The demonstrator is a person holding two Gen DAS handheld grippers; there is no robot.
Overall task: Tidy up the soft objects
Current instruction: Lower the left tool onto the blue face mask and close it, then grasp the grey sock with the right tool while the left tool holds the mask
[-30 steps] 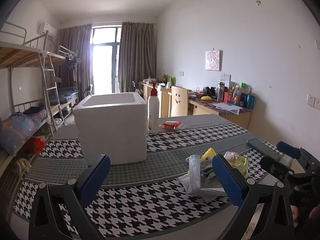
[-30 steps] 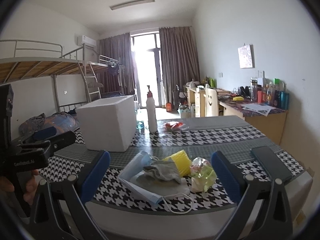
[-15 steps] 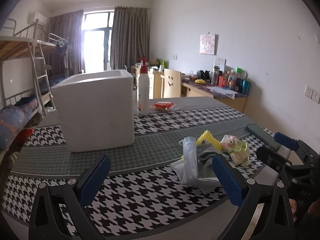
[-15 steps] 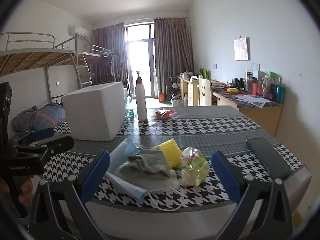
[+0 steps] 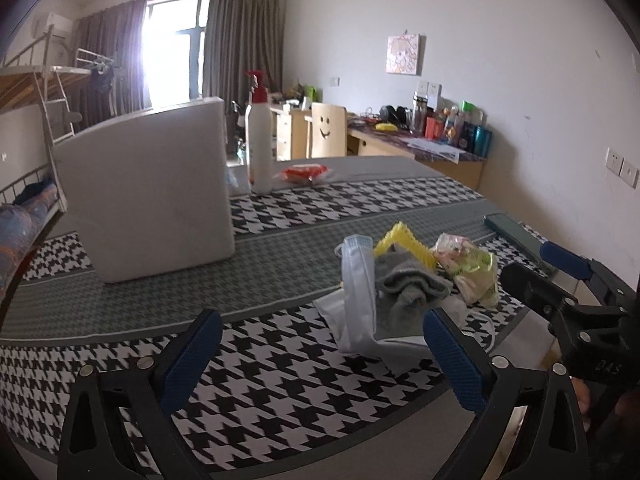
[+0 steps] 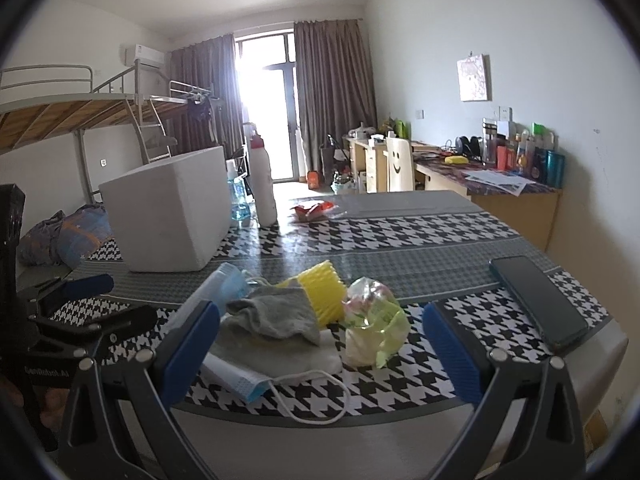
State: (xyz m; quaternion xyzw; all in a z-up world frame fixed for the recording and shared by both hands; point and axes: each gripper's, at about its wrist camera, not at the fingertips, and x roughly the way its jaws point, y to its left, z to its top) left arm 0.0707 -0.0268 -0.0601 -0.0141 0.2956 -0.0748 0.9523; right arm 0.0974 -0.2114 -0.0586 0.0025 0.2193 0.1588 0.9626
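Your left gripper [image 5: 320, 356] hangs low over the houndstooth-clothed counter [image 5: 280, 368], blue-padded fingers [image 5: 188, 356] spread wide with nothing between them. From its view the boxy white foam container [image 5: 148, 196] fills the left, matte and slab-sided, with a tall white pump bottle with a red top [image 5: 258, 148] just beside it. Only the right wrist view shows the small clear blue-tinted bottle [image 6: 239, 196] tucked between those two, and the loose white ear loop [image 6: 320, 396] trailing off the mask at the counter's near edge.

The soft pile sits centre-right: a pale blue pleated face mask [image 5: 358, 292] curling upward, a crumpled grey knit cloth [image 5: 412, 284] on top, a ribbed yellow sponge [image 5: 408, 240] behind, and a crinkly clear yellow-green plastic bag [image 5: 472, 268] touching its right side.

Your right gripper [image 6: 320, 356] frames that same pile, fingers [image 6: 452, 352] wide apart, holding nothing. Far right lies a flat dark glossy phone [image 6: 536, 300], well apart from the pile.
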